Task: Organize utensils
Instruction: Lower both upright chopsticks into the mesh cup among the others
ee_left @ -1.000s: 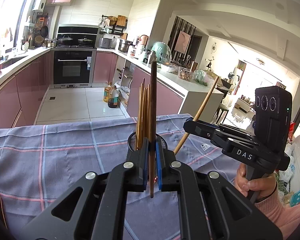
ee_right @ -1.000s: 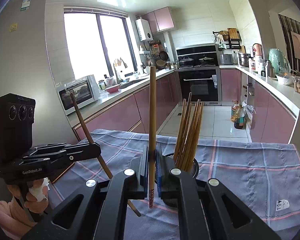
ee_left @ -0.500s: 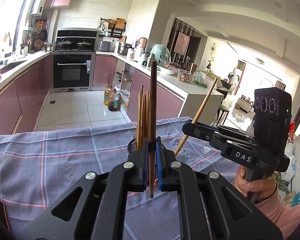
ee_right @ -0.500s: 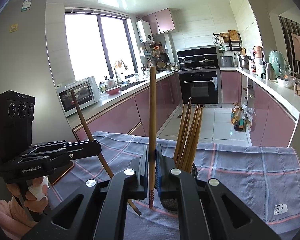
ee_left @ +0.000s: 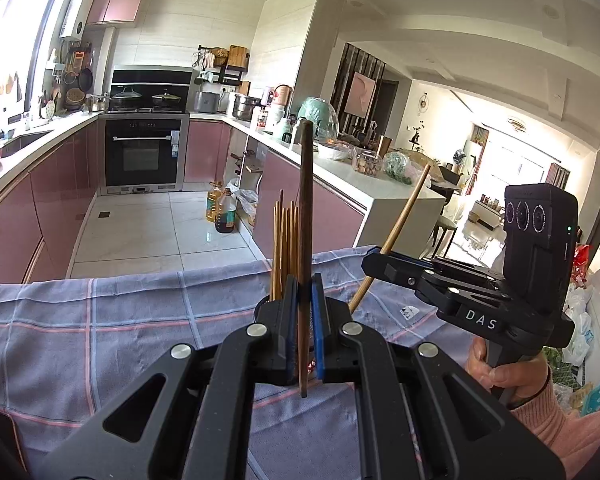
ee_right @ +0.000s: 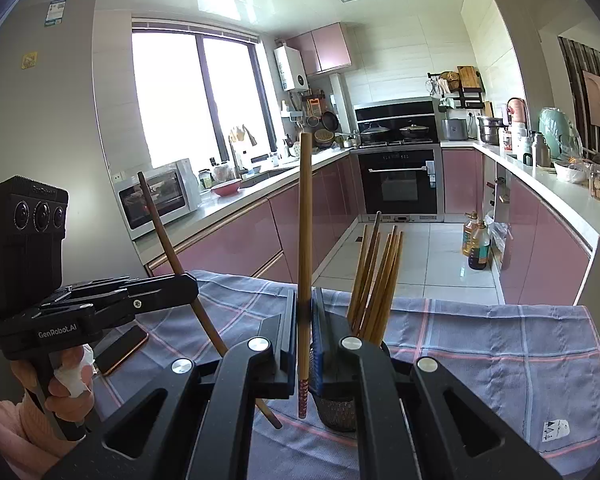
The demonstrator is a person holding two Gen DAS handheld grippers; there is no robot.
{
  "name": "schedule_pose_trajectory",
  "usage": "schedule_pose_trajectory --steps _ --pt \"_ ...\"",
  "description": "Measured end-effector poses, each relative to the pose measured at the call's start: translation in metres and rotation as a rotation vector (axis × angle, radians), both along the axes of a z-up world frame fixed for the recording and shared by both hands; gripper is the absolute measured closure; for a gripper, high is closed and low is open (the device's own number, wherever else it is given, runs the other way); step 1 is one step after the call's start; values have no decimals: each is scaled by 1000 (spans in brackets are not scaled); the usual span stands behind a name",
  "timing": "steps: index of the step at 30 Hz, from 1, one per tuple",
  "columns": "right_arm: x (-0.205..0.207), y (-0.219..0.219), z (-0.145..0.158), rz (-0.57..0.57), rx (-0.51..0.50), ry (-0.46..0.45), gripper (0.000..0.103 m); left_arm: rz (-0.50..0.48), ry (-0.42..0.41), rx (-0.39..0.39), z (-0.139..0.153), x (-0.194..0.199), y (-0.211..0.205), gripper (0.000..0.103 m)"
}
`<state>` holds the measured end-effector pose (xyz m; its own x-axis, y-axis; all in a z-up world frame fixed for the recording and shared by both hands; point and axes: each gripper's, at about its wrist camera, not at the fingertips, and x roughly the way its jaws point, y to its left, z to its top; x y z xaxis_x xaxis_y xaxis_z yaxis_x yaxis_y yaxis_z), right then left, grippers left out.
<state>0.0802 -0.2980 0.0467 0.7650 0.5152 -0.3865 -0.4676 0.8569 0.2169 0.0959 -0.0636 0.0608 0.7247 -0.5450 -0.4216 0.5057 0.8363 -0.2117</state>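
Observation:
My left gripper (ee_left: 304,292) is shut on a dark brown chopstick (ee_left: 305,208) that stands upright. Just behind its fingers is a black mesh holder (ee_left: 261,307), mostly hidden, with several light wooden chopsticks (ee_left: 284,248) in it. My right gripper (ee_right: 305,300) is shut on a light chopstick (ee_right: 305,220) with a red patterned tip, also upright. The holder (ee_right: 336,412) stands just right of that tip, its chopsticks (ee_right: 376,280) fanned out. Each gripper shows in the other's view: the right gripper (ee_left: 372,263) with its tilted chopstick, the left gripper (ee_right: 189,285) likewise.
A blue-grey checked cloth (ee_left: 120,320) covers the table. A phone (ee_right: 120,350) lies on the cloth (ee_right: 480,340) under the left gripper. Behind the table are a kitchen floor, pink cabinets and an oven. A person's hands in pink sleeves hold both grippers.
The left wrist view has shifted a little, so the table and holder sit lower in it. Both chopsticks stay gripped, and the right gripper has kept still.

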Motion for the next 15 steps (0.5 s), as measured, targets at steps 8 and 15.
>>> schedule_pose_trajectory --steps 8,15 --pt "-1 1 5 -3 -3 -16 97 2 -25 4 9 2 -2 96" --pt "1 0 10 -8 -5 -29 97 4 -53 3 15 3 -5 96"
